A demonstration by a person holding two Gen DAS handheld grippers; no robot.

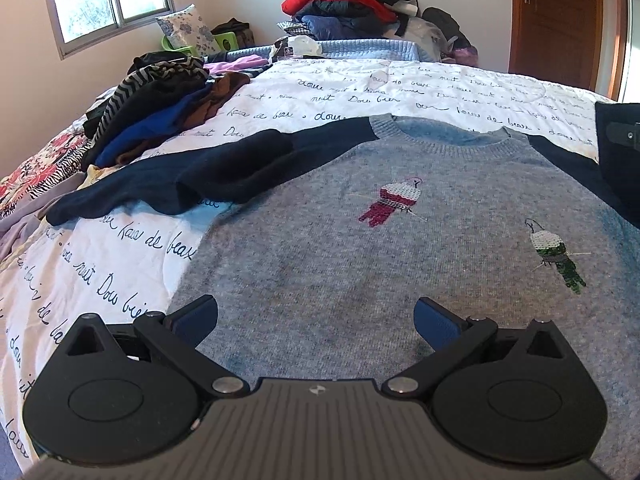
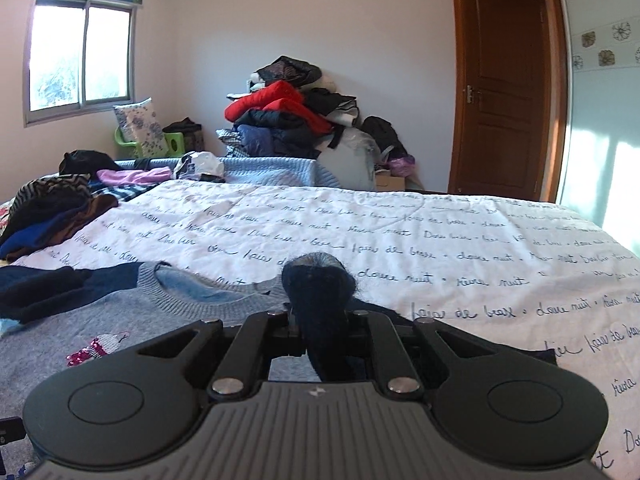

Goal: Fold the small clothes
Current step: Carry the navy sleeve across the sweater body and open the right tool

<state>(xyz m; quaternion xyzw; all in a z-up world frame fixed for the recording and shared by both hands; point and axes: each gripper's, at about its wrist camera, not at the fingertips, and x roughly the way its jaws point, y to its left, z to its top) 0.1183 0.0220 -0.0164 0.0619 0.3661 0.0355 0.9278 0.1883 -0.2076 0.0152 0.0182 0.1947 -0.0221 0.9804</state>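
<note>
Lying on: the bed [image 1: 120, 248], whose white cover carries dark handwritten script, bears a grey sweater [image 1: 360, 260] spread front-up.
Sweater: grey knit body with navy sleeves and a ribbed round collar; two sequinned birds on the chest, a red and white one [image 1: 394, 200] near the middle and a green and white one [image 1: 554, 254] further right in the left wrist view.
Left sleeve: the navy sleeve [image 1: 180, 184] on the left of that view is bent back across itself, its cuff end resting by the shoulder.
Left gripper: the left gripper [image 1: 316, 320] hangs just above the lower part of the grey body, its blue-padded fingers [image 1: 434, 322] spread wide with nothing between them.
Right gripper: the right gripper [image 2: 318, 320] is clenched on a bunch of navy sleeve fabric [image 2: 318, 280], which bulges up fuzzy above the closed fingers; it sits beside the collar, over the sweater's right shoulder area.
Right gripper, other view: a dark edge of it shows at the far right border of the left wrist view [image 1: 618, 136].
Beside the sweater: a loose heap of dark, striped and blue clothes [image 1: 156, 108] lies on the bed toward the window side, well apart from the grey body.
Beyond the bed: a tall pile of jackets [image 2: 288, 116], one bright red, against the wall; a window [image 2: 80, 56] to the left and a brown door [image 2: 504, 84] to the right.
</note>
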